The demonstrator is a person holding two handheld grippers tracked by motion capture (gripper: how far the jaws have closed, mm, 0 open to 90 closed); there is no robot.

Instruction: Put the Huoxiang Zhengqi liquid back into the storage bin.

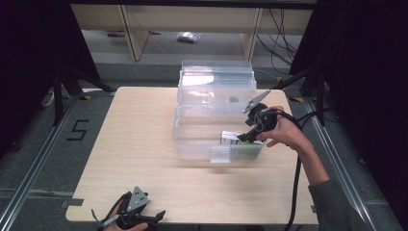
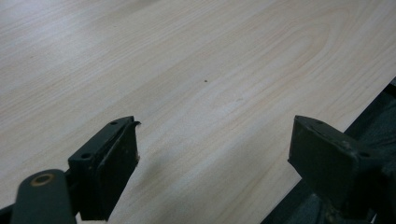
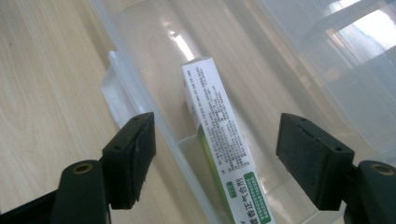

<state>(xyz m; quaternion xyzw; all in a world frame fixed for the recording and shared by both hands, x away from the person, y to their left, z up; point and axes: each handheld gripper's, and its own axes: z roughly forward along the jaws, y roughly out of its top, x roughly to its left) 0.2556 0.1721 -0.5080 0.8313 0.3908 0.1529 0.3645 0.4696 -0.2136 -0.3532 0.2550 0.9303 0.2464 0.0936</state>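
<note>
Two grippers are at work on a wood table [image 1: 139, 144]. Going left to right: the left gripper [image 1: 144, 220] rests at the near edge of the table, near the left corner. Its jaws stand wide apart with nothing between them, just bare wood.

To the right of the middle sits a clear bin [image 1: 192, 139] with its lid [image 1: 216, 77] tipped up at the far side. A small white and green box [image 3: 219, 144] lies inside the bin, close to the near wall, at the right end.

The right gripper [image 1: 246, 138] reaches down into the bin over the box. Its jaws are wide open on either side of the box, and the pads do not touch it. So the box lies loose.

What could go wrong? If the hand lifts out crooked, a jaw may catch the near wall and drag the bin. A bump could also push the box over.

The table top is pale, smooth and flat. Grey floor [image 1: 43, 134] lies around it, with dark curtains at both sides and shelves [image 1: 134, 29] at the far end.
</note>
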